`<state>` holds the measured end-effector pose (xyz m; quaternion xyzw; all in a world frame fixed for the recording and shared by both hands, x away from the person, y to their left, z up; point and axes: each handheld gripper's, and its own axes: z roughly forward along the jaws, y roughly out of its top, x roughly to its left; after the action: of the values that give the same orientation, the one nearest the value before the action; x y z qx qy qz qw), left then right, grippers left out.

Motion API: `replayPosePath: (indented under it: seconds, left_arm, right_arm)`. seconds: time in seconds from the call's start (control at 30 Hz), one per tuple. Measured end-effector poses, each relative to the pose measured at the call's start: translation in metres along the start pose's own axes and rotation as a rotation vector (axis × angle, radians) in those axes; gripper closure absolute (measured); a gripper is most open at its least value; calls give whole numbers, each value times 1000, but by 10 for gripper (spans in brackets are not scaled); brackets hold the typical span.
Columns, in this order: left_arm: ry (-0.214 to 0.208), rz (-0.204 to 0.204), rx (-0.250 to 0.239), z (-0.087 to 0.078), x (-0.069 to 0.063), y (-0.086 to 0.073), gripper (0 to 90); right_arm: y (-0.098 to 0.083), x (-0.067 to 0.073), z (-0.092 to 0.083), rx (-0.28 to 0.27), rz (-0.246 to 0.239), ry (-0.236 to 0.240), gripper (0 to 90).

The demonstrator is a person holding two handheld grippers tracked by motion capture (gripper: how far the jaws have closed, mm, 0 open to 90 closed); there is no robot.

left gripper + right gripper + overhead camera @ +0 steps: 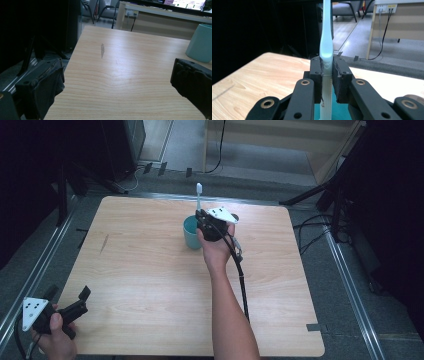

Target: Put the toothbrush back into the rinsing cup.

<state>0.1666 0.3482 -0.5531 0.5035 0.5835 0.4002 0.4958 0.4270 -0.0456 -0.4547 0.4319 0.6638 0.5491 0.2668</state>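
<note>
Progress: you have the toothbrush [326,45] clamped in your right gripper [209,226] and hold it upright at the cup [191,232], near the middle of the table [150,270]. My reading is that the pick-up is done and the drop into the cup is what remains.
Left to do: lower the handle end into the cup's mouth, then let go. In the right gripper view the teal of the cup shows just below the jaws, so you look lined up, though I cannot tell whether the handle tip is inside the rim yet.
Right gripper: jaws narrow, pressed on the brush handle from both sides, just above its ribbed grip section.
Left gripper [60,312]: jaws wide apart with nothing between them, resting at the near left corner of the table, well apart from the cup.
Toothbrush: slim, pale mint-white, standing vertical; its bristle head points up, above your hand in the high view.
Cup: teal, plain, upright, open mouth up.
</note>
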Motion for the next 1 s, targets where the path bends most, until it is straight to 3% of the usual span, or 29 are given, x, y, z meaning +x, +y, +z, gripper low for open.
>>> replayPosePath:
  seconds: [0.13,0.3,0.5,0.77,1.0]
  left_arm:
    - [0,1,0,0,0,0,0]
    - [0,1,0,0,0,0,0]
    - [0,1,1,0,0,0,0]
    - [-1,-1,1,0,1,0,0]
    - [-1,-1,1,0,1,0,0]
  right_arm:
    - [-7,1,3,33,-15,-1,797]
    - [-20,-1,7,83,8,-13,796]
    - [-25,-1,10,116,19,5,795]
    - [-26,-1,10,136,37,31,785]
    - [-22,-1,6,113,49,40,744]
